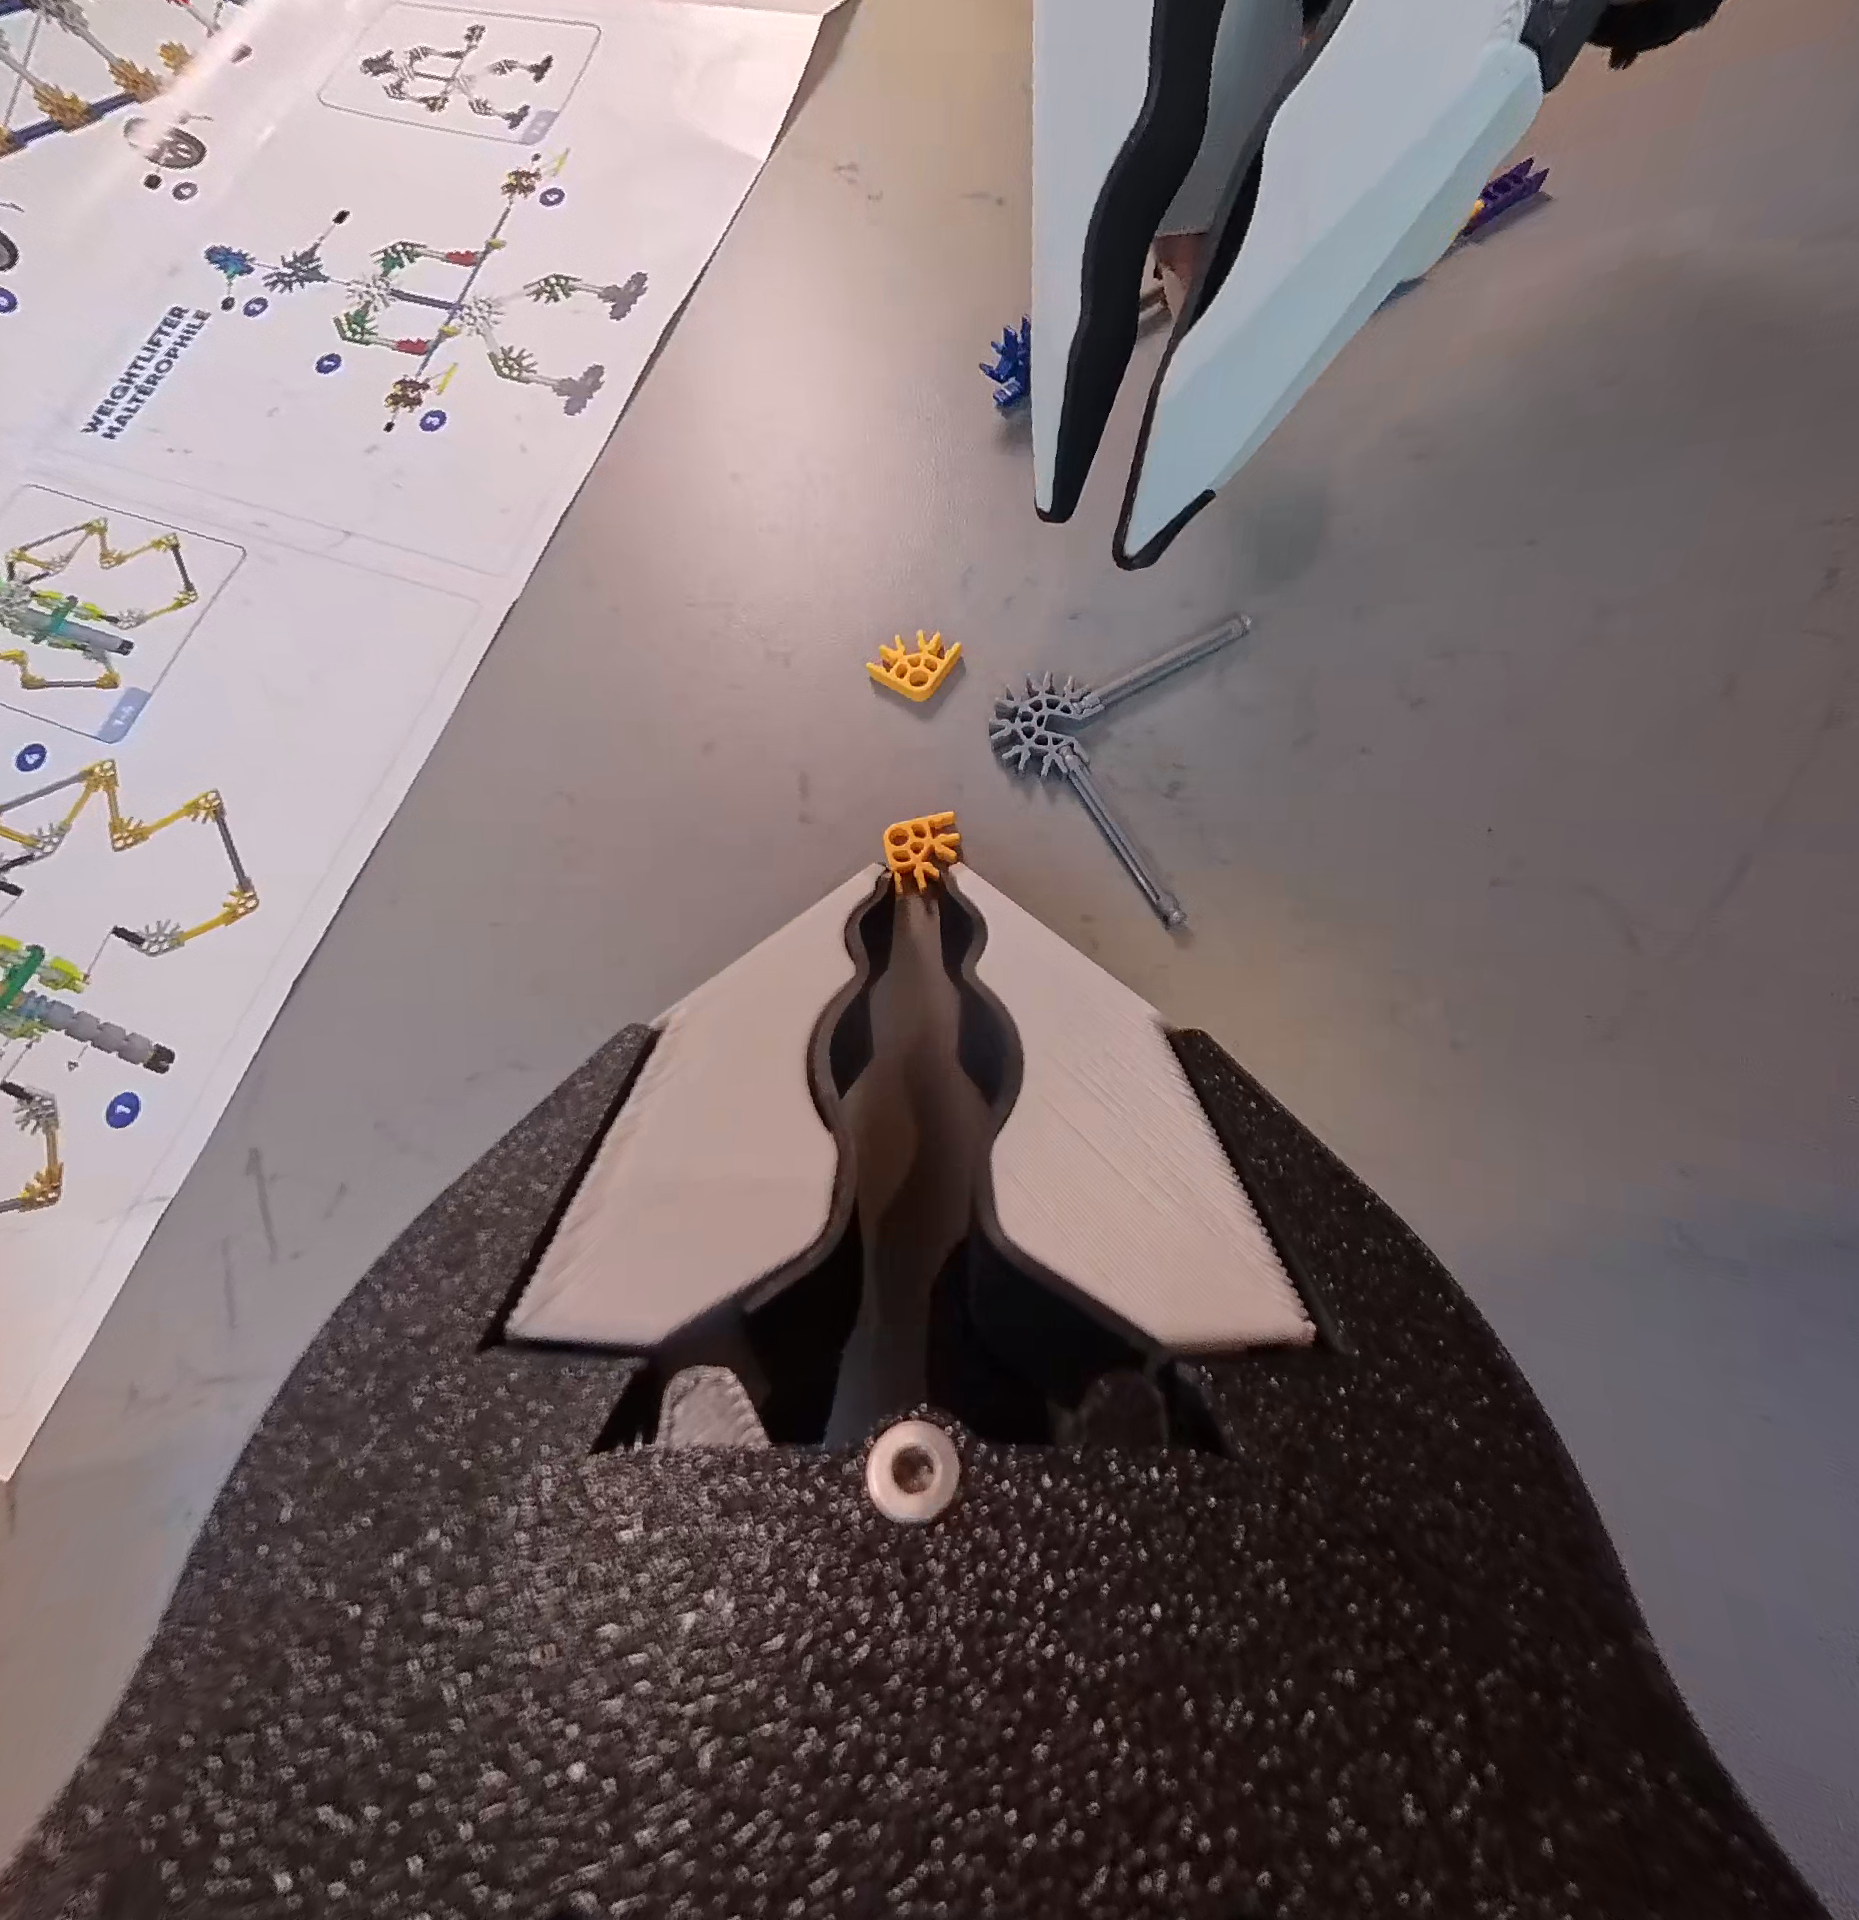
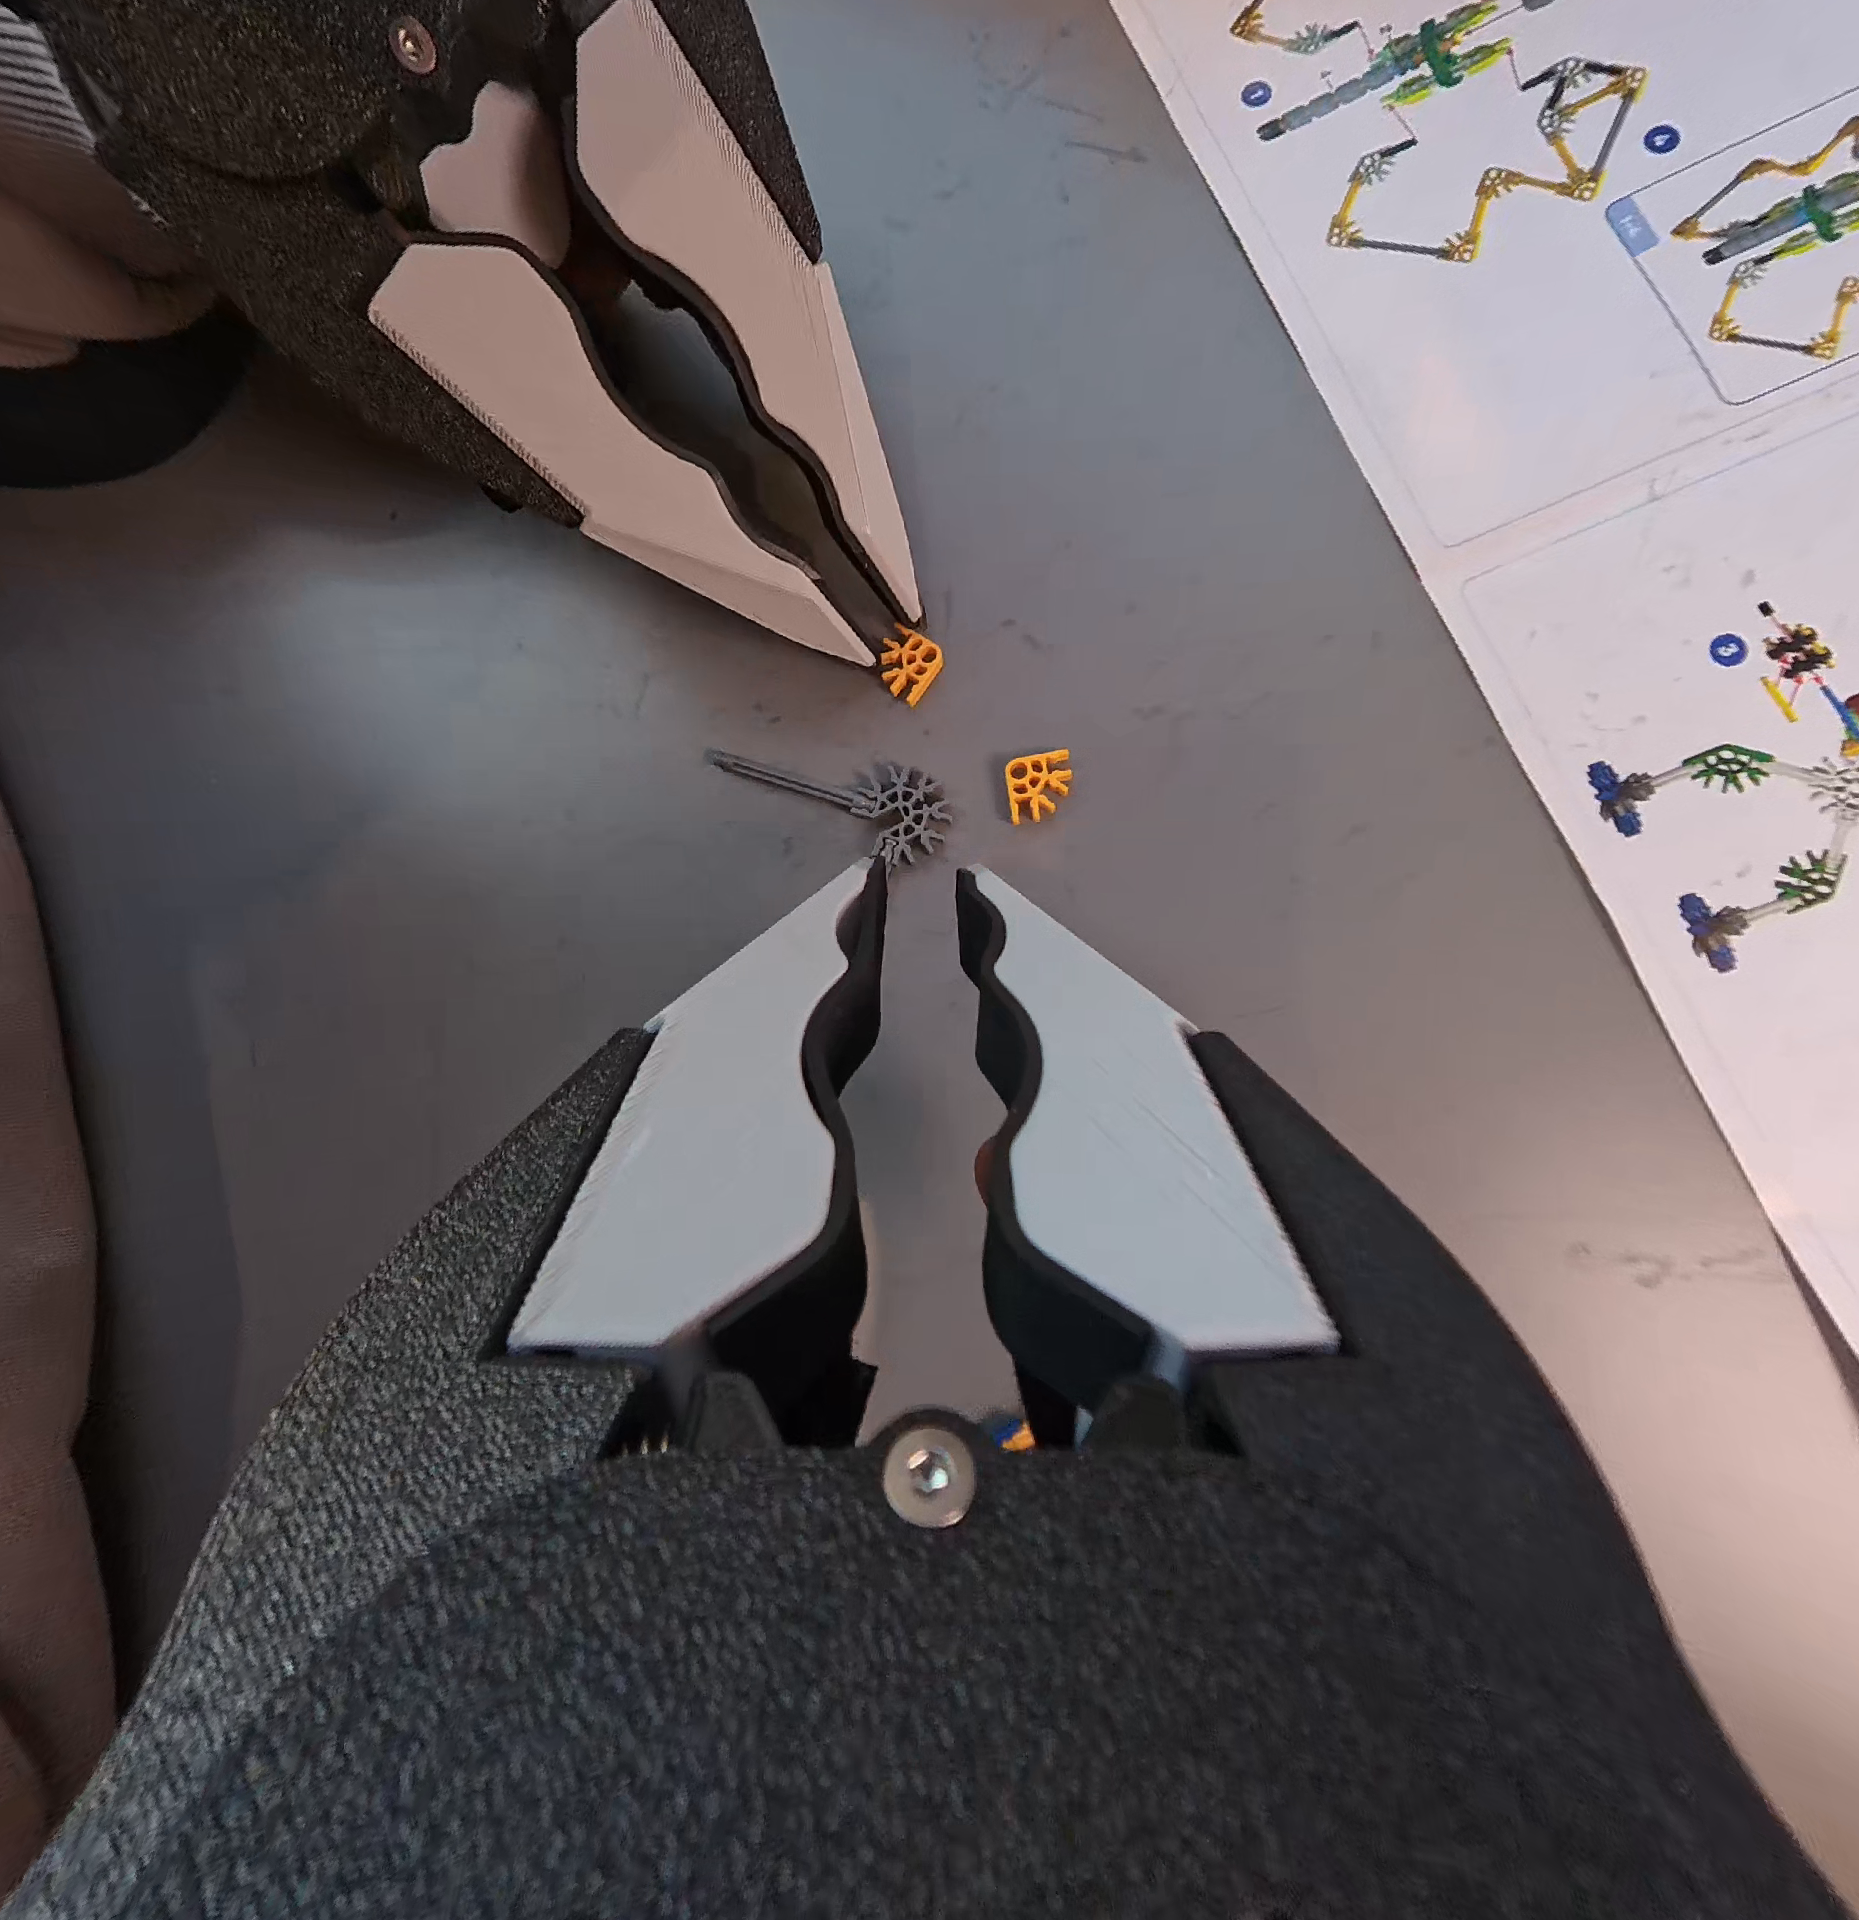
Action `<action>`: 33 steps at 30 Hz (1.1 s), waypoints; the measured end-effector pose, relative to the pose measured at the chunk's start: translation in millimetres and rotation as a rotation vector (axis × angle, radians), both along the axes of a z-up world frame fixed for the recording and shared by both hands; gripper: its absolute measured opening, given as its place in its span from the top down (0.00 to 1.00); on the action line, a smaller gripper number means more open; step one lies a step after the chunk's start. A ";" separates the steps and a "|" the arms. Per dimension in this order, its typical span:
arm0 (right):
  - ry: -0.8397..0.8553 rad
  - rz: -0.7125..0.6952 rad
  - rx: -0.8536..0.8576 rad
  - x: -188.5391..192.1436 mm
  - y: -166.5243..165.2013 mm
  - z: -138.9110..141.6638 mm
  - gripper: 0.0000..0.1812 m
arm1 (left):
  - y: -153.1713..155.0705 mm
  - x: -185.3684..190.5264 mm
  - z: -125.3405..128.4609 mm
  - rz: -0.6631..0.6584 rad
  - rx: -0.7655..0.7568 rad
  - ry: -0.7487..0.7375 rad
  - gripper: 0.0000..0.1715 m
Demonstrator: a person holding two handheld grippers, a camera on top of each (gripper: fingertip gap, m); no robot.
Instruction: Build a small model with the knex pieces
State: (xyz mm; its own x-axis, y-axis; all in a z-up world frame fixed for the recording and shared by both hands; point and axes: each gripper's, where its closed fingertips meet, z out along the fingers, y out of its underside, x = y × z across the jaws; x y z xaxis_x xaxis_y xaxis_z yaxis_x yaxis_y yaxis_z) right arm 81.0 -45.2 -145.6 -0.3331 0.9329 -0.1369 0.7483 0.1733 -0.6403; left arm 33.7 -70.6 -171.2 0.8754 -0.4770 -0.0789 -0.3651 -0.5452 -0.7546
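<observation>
Close, opposed downward views; shared tabletop (image 1: 1527, 1039)

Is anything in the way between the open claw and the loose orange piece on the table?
Nothing visible blocks it. The right gripper is open, and the loose orange connector lies just ahead on bare grey table. The grey connector with rods sits beside that path, at one fingertip.

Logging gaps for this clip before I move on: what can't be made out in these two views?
- Left wrist view: blue and purple pieces sit largely behind the right gripper; their shapes are unclear.
- Right wrist view: one rod of the grey connector runs under the right gripper's fingers.
- Both views: the instruction sheet is cut by the frame edge.
- Whether the held orange connector touches the table is unclear.
</observation>
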 end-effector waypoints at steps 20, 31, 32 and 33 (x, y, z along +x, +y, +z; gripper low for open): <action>0.143 0.303 0.145 -16.8 -39.2 -3.5 0.87 | -29.2 15.3 13.0 -0.133 -0.045 -0.058 0.97; 0.022 0.417 0.269 -15.1 -42.5 -25.3 0.92 | -52.2 27.4 3.8 -0.225 -0.159 -0.062 0.99; 0.023 0.419 0.264 -15.3 -43.6 -25.2 0.93 | -54.5 28.2 3.9 -0.237 -0.163 -0.062 0.99; 0.021 0.418 0.260 -15.3 -44.1 -25.0 0.93 | -55.3 27.8 5.8 -0.241 -0.157 -0.065 0.99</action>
State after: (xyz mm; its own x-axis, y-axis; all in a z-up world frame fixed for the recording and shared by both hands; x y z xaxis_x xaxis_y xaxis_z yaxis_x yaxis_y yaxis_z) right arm 65.7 -89.3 -170.6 -0.6865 0.7210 0.0936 0.5679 0.6121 -0.5503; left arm 61.5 -125.9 -165.4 0.7365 -0.6734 0.0645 -0.4520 -0.5607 -0.6938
